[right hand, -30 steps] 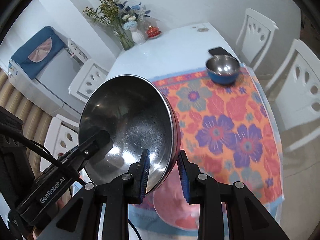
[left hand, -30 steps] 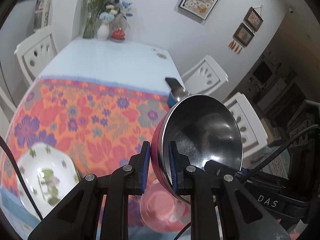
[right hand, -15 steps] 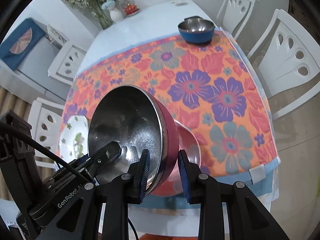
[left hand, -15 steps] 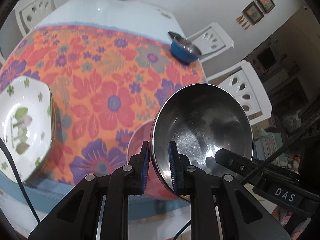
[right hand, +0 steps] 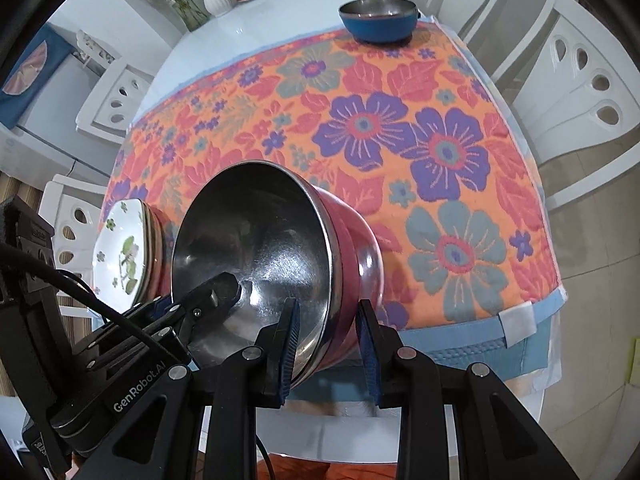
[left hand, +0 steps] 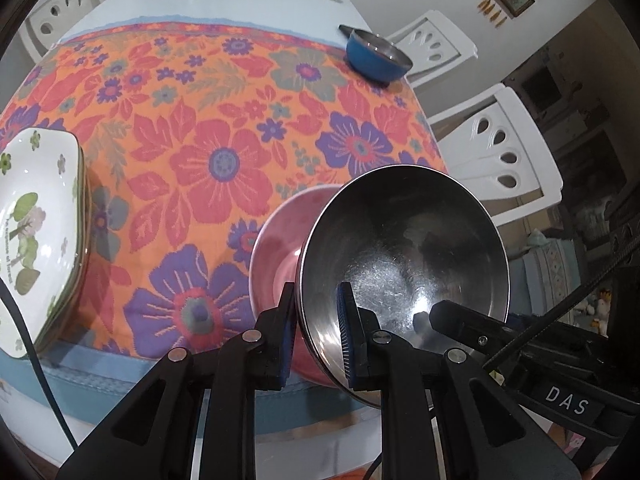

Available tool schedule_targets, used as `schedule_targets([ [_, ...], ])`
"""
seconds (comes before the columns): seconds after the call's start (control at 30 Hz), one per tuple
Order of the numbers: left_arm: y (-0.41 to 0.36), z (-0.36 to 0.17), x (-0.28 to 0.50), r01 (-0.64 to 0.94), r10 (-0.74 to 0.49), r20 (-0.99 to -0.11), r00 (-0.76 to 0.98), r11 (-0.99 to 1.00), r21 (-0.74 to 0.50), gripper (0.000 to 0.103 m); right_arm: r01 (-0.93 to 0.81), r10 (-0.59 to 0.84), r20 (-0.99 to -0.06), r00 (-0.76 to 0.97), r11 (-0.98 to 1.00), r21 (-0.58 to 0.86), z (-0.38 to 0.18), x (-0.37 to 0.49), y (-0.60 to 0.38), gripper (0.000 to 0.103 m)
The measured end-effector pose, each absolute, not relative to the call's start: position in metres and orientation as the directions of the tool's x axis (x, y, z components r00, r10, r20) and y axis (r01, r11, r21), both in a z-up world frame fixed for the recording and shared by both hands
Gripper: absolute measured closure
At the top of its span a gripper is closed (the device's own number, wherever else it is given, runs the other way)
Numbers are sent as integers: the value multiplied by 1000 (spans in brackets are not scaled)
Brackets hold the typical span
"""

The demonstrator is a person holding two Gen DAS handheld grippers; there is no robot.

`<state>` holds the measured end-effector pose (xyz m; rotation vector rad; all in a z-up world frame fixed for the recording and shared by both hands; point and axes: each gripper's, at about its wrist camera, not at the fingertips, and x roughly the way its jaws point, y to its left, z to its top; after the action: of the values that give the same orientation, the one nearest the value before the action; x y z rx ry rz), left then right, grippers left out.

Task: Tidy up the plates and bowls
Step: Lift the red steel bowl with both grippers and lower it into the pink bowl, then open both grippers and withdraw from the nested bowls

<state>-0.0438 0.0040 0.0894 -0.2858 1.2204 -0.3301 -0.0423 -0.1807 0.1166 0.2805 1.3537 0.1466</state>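
Observation:
Both grippers hold one steel bowl (left hand: 404,256) with a red outer wall (right hand: 344,240), tilted on its side. My left gripper (left hand: 316,332) is shut on its near rim, one pad inside and one outside. My right gripper (right hand: 329,346) is shut on the rim at the opposite side. The tilted bowl hangs just over a second pink bowl (left hand: 280,236) that sits on the floral cloth near the table's front edge; its rim (right hand: 370,256) shows behind the held bowl. A stack of white flower-printed plates (left hand: 36,232) lies to the left. A blue bowl (right hand: 378,20) stands at the far right.
The orange floral cloth (left hand: 216,160) covers the near half of a white table. White chairs (left hand: 500,152) stand along the right side and others (right hand: 116,96) on the left. A vase of flowers (right hand: 216,0) and a small red dish stand at the far end.
Both grippers have come down and tipped further downward with the steel bowl, bringing it from high above the table to just over the pink bowl. Both grips are unchanged.

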Motion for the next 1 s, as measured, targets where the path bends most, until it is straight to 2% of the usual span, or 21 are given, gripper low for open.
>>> schedule_targets([
  [0.43, 5, 77, -40, 85, -387, -880, 277, 922, -378, 88, 65, 282, -940, 193, 952, 299, 109, -42, -182, 74],
  [0.63, 18, 89, -38, 89, -378, -873, 308, 925, -369, 79, 82, 325, -924, 199, 934, 347, 112, -42, -189, 74],
  [1.0, 30, 98, -30, 109, -375, -871, 319, 927, -359, 78, 40, 327, -918, 223, 938, 343, 130, -43, -195, 74],
])
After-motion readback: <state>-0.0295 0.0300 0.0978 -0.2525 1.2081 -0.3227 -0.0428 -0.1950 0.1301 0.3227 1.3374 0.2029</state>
